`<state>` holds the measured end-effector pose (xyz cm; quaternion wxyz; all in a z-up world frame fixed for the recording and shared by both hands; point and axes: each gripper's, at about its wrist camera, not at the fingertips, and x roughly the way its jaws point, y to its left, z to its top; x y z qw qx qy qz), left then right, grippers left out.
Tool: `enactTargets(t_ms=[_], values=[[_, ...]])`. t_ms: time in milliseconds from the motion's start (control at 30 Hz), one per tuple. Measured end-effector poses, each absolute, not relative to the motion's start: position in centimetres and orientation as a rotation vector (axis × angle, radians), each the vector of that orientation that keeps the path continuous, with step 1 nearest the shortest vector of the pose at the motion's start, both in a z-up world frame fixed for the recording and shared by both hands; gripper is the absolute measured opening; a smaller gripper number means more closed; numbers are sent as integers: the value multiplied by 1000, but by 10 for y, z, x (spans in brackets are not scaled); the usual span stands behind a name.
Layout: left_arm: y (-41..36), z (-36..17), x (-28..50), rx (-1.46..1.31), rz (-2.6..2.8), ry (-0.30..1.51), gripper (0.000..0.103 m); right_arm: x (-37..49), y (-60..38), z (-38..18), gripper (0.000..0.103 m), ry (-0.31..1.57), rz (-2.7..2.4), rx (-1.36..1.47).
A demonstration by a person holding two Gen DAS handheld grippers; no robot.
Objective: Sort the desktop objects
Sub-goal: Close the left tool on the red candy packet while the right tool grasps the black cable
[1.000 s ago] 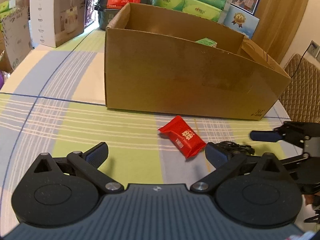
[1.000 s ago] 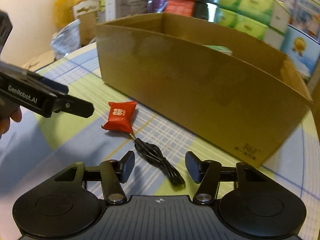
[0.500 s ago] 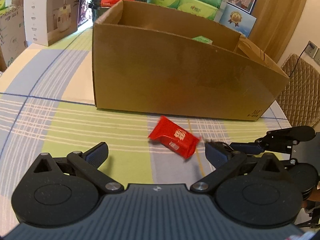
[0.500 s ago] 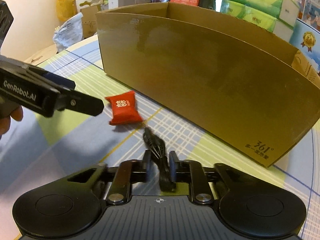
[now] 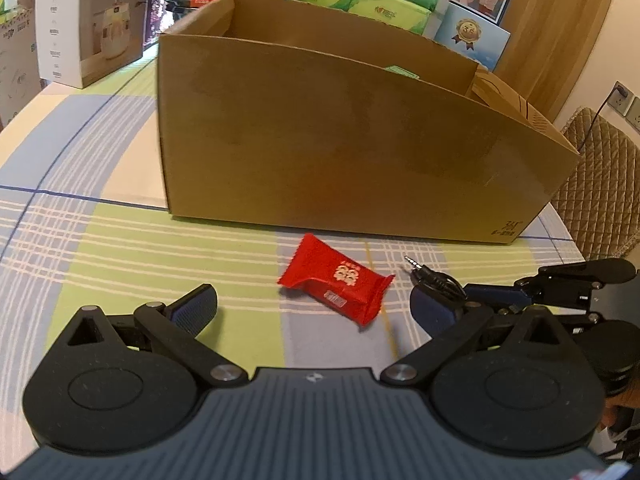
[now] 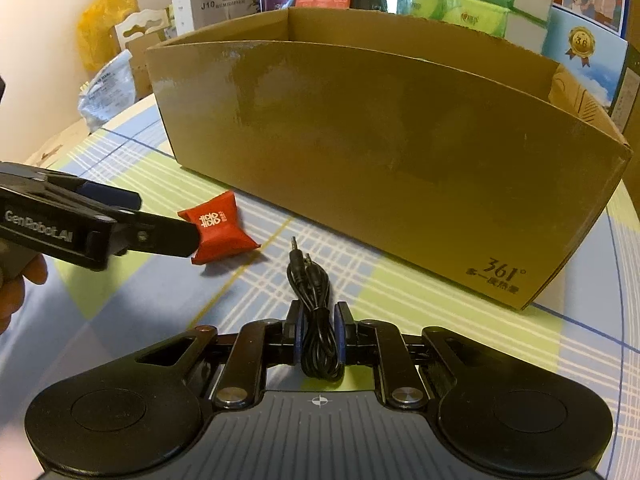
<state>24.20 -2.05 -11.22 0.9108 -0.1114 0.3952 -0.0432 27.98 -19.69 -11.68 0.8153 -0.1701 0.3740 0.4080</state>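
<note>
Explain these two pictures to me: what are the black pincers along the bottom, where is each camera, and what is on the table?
No robot here: a person holds one hand-held gripper in each hand, and a fisheye camera on each looks forward along its fingers. The left gripper is open, pointed at a red candy packet lying on the checked tablecloth. The right gripper is shut on a bundled black audio cable, its plug ends pointing forward. Behind both stands a large open cardboard box, presumably where things get sorted. The black bar at the left of the right camera's picture is the other gripper seen from the side.
</note>
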Motion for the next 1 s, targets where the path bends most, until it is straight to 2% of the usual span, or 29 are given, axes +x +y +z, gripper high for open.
enactTargets(t_ms=[167,267,667,767,933,1000], values=[[-30,-115,254,-233,-111,804,99,285,-198,-114,10,815,836,-346],[-36,-119,262,-214,-123,802,93,287,-200,-114,10,816,826,-341],[-42,-130,276,19,-281,794,82,292,-207,-114,10,828,810,-303],[-44,-132,277,51,-307,796,74,291,-208,-113,10,831,806,-294],[-45,-130,271,44,-299,794,50,295,-212,-112,10,853,790,-253],[-44,-129,268,34,-295,798,45,295,-214,-111,10,856,783,-244]])
